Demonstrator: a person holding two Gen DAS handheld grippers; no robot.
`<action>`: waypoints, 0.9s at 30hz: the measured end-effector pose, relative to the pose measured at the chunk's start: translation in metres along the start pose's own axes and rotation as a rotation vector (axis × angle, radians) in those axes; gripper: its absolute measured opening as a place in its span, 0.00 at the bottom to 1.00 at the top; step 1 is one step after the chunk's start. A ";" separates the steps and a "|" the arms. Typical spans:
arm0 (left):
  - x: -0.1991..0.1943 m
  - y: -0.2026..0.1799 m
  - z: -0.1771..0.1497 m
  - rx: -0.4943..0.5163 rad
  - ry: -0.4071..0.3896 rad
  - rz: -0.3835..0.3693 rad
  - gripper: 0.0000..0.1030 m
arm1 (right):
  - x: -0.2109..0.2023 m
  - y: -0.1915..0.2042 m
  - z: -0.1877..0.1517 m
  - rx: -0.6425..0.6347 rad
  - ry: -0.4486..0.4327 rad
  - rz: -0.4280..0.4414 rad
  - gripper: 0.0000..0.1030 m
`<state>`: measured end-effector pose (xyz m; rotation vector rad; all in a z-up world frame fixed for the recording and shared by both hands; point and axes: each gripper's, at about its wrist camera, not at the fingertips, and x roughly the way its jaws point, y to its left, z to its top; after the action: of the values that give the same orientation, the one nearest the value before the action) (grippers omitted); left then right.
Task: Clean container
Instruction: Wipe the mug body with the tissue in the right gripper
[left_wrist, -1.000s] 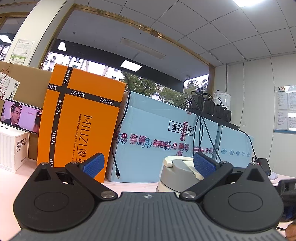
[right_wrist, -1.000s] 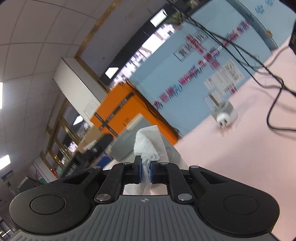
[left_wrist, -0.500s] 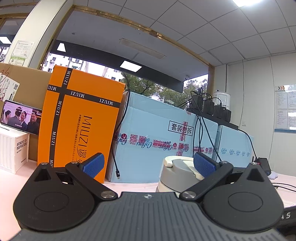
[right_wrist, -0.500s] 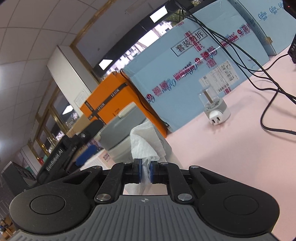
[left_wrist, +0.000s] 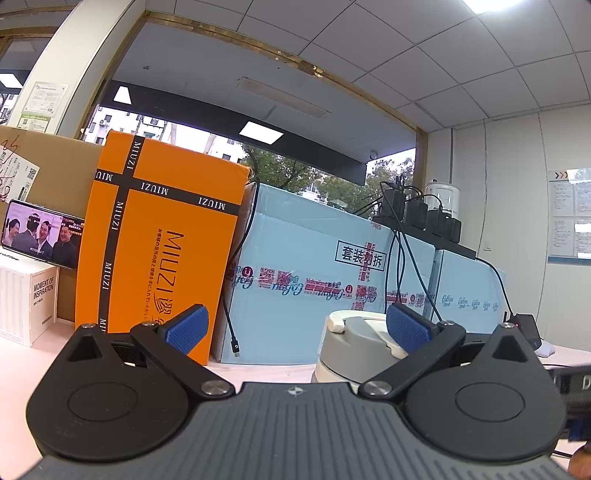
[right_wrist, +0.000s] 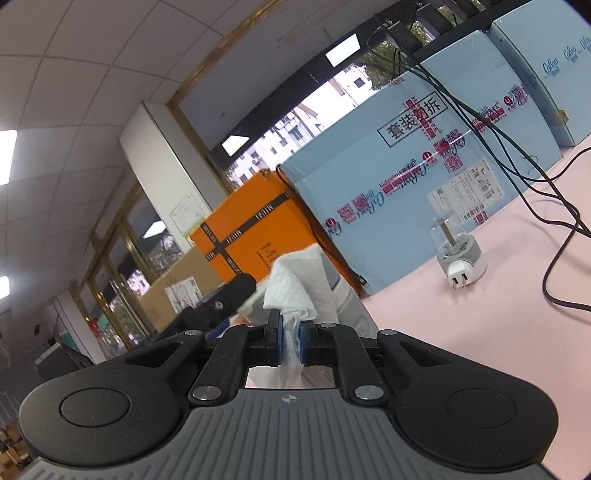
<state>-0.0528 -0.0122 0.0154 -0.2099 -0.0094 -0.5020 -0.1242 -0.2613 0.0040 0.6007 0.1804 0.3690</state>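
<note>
A grey and cream lidded container (left_wrist: 349, 345) stands on the pink table just ahead of my left gripper (left_wrist: 295, 326), beside the right blue pad. The left jaws stand wide apart and hold nothing. My right gripper (right_wrist: 290, 338) is shut on a crumpled white paper towel (right_wrist: 295, 280), which sticks up between the pads. In the right wrist view the container (right_wrist: 345, 302) shows directly behind the towel, and the black left gripper (right_wrist: 221, 301) is at its left.
An orange MIUZI box (left_wrist: 159, 240) and light blue cartons (left_wrist: 317, 273) line the back of the pink table (right_wrist: 480, 332). A white plug adapter (right_wrist: 460, 258) and black cables (right_wrist: 554, 236) lie on the right. A phone (left_wrist: 40, 232) leans on a white box at far left.
My right gripper has rolled and swung with the towel, bringing it closer to the container. The left gripper has stayed put and open.
</note>
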 end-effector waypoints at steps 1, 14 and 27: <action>0.000 0.000 0.000 -0.002 0.000 0.002 1.00 | 0.002 0.000 -0.002 -0.003 0.006 -0.007 0.08; -0.001 0.000 -0.001 -0.002 -0.002 0.001 1.00 | 0.007 -0.012 -0.014 0.014 0.074 -0.045 0.08; -0.001 -0.001 0.000 -0.004 -0.003 -0.001 1.00 | 0.003 -0.001 -0.008 -0.010 0.029 0.000 0.08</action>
<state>-0.0541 -0.0122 0.0156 -0.2142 -0.0111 -0.5033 -0.1238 -0.2566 -0.0029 0.5861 0.2064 0.3780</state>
